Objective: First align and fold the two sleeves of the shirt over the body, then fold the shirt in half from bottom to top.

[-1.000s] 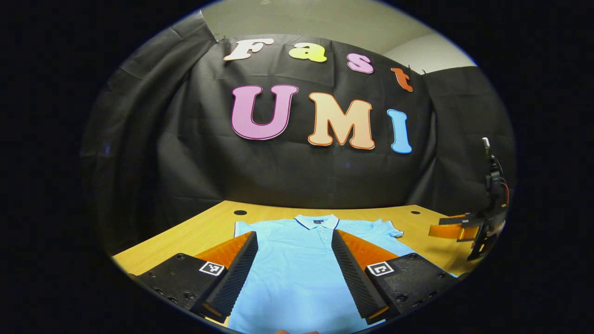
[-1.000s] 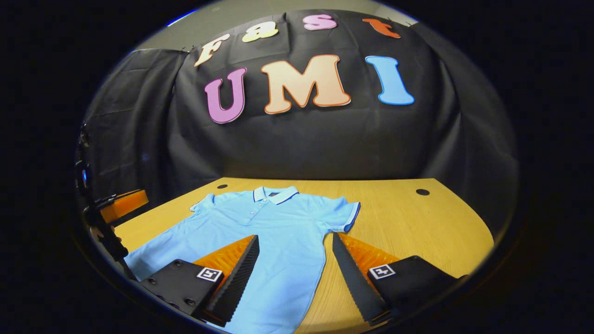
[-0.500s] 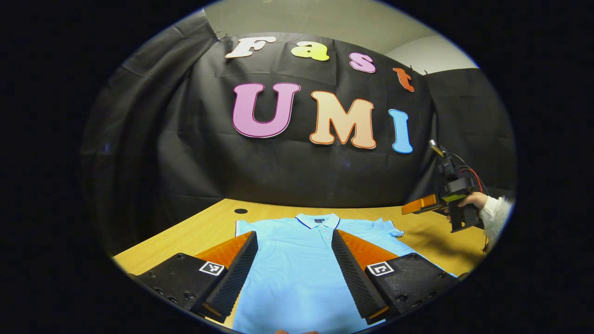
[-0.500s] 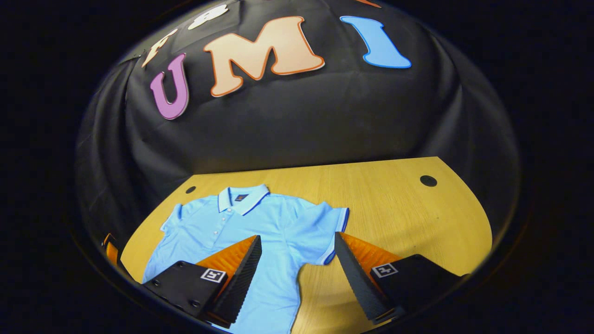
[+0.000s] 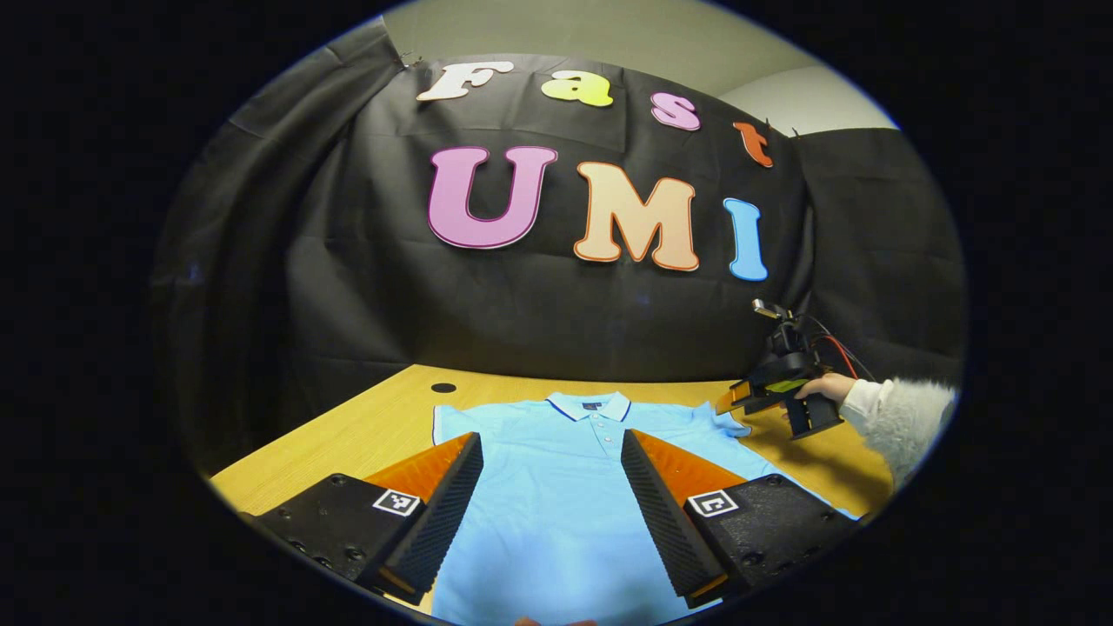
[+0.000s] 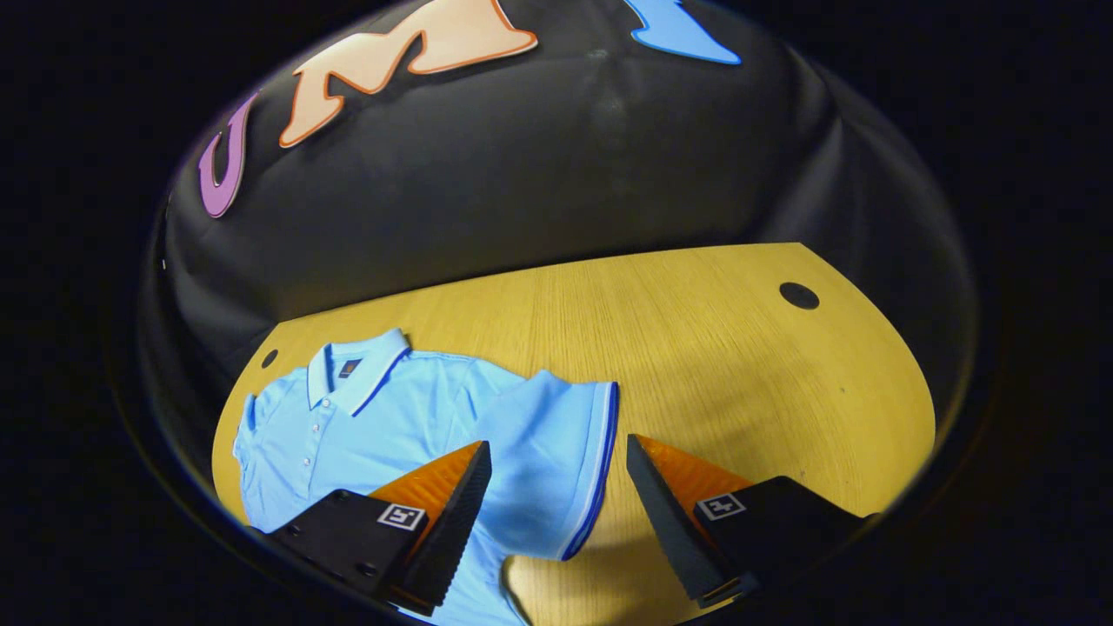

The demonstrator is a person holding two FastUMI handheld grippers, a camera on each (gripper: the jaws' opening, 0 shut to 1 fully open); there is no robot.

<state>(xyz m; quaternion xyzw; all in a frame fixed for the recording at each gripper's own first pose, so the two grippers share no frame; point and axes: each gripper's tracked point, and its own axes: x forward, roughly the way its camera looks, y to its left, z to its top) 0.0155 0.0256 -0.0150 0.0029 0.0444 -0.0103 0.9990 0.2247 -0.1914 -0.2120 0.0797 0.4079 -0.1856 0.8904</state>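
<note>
A light blue polo shirt [image 5: 556, 504] lies flat on the wooden table [image 5: 365, 430], collar toward the booth wall, both short sleeves spread out. My left gripper [image 5: 550, 443] hovers open over the shirt's body, nothing between its fingers. In the right gripper view the shirt [image 6: 383, 426] lies to the lower left, and its dark-edged sleeve [image 6: 556, 461] sits between the open fingers of my right gripper [image 6: 558, 448], just above the cloth. The left gripper view also shows that right gripper [image 5: 765, 396] by the shirt's far right sleeve, held by a hand with a fluffy white cuff [image 5: 896, 417].
The table [image 6: 696, 348] is bare wood to the right of the shirt, with a round cable hole [image 6: 798, 296] near its back right corner and another cable hole [image 5: 443, 388] at the back left. The black cloth wall stands right behind the table.
The right gripper has swung forward and down to the shirt's right sleeve, tilting toward the table. The left gripper has barely moved.
</note>
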